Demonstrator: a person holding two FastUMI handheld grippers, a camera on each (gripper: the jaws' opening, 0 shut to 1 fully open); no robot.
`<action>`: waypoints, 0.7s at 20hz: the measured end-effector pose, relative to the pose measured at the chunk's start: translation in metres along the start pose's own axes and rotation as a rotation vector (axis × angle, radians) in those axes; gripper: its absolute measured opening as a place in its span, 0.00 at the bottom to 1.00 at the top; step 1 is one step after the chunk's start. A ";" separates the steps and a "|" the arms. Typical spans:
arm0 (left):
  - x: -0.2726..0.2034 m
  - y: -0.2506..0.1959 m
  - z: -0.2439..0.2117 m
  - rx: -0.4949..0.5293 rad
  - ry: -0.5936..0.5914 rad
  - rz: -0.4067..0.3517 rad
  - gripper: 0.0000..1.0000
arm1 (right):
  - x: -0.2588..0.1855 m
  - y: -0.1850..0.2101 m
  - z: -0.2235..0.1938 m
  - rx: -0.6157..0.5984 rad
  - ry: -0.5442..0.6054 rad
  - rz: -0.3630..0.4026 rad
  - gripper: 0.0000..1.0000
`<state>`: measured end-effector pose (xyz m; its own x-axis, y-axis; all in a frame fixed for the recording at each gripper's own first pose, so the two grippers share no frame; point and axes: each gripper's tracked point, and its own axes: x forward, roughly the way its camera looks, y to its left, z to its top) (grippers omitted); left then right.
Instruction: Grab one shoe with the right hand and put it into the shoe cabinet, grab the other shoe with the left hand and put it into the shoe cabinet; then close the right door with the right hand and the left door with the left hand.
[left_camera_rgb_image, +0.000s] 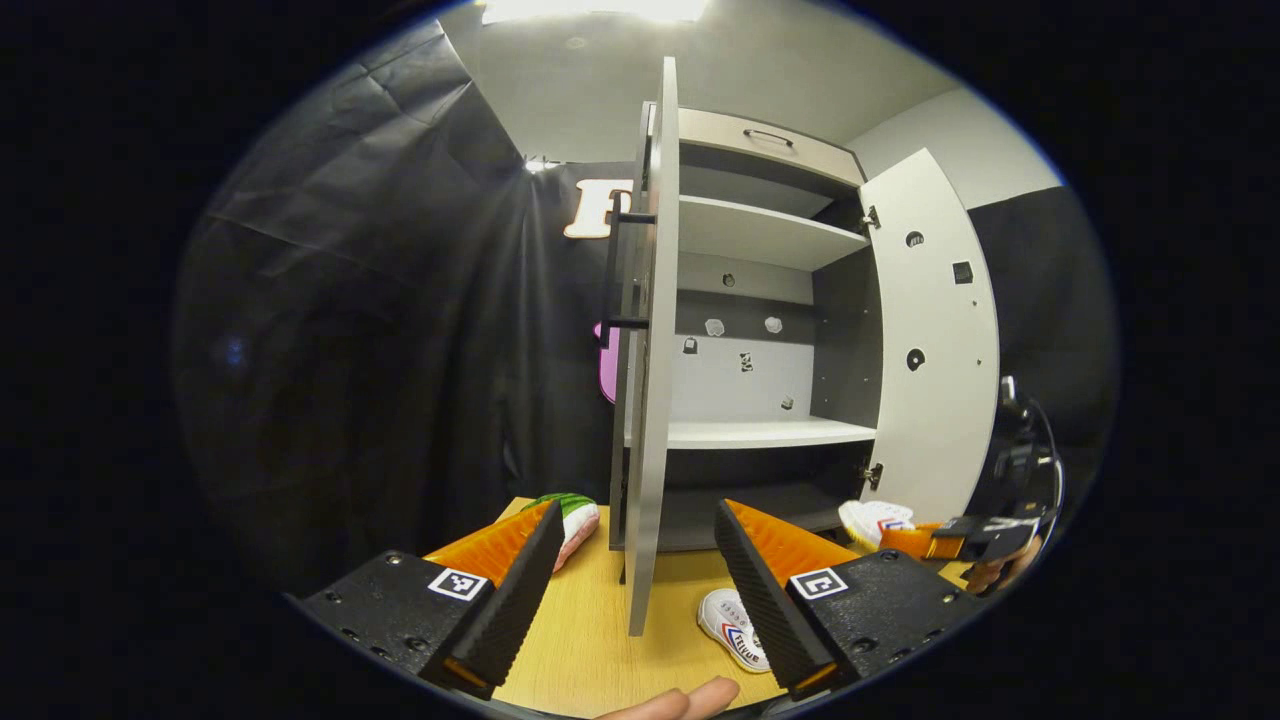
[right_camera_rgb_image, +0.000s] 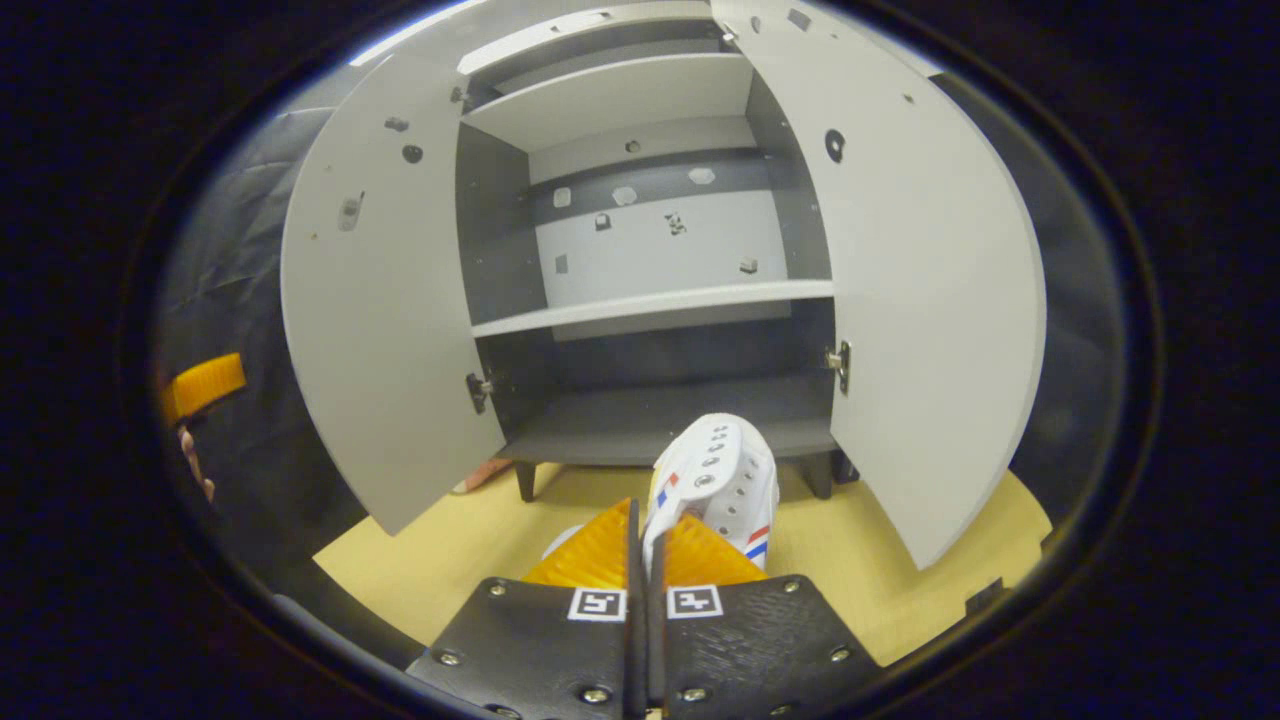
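Note:
My right gripper is shut on the rim of a white shoe with red and blue stripes. It holds the shoe above the table, just in front of the shoe cabinet's bottom compartment. Both cabinet doors stand open: the left door and the right door. In the left gripper view, my left gripper is open with nothing between its fingers, facing the left door's edge. The second white shoe lies on the table beside its right finger. Farther right, the right gripper carries the first shoe.
The cabinet stands on short legs on a yellow wooden table. Its shelves are bare. A green, white and pink object lies on the table left of the left door. A fingertip shows at the bottom edge.

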<state>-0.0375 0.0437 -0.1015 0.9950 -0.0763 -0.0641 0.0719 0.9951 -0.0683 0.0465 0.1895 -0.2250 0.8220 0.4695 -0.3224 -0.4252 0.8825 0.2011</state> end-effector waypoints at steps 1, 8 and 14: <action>-0.001 0.000 0.000 0.001 0.001 -0.003 0.94 | -0.003 0.007 0.019 -0.015 -0.020 0.012 0.01; -0.005 0.007 0.001 -0.003 -0.002 0.002 0.94 | -0.006 0.033 0.125 -0.083 -0.107 0.037 0.01; -0.014 0.010 0.009 0.015 -0.026 0.000 0.94 | 0.015 0.035 0.195 -0.069 -0.113 0.030 0.01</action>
<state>-0.0501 0.0553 -0.0924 0.9965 -0.0746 -0.0383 0.0725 0.9959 -0.0536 0.1181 0.2222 -0.0423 0.8443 0.4929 -0.2102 -0.4720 0.8698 0.1441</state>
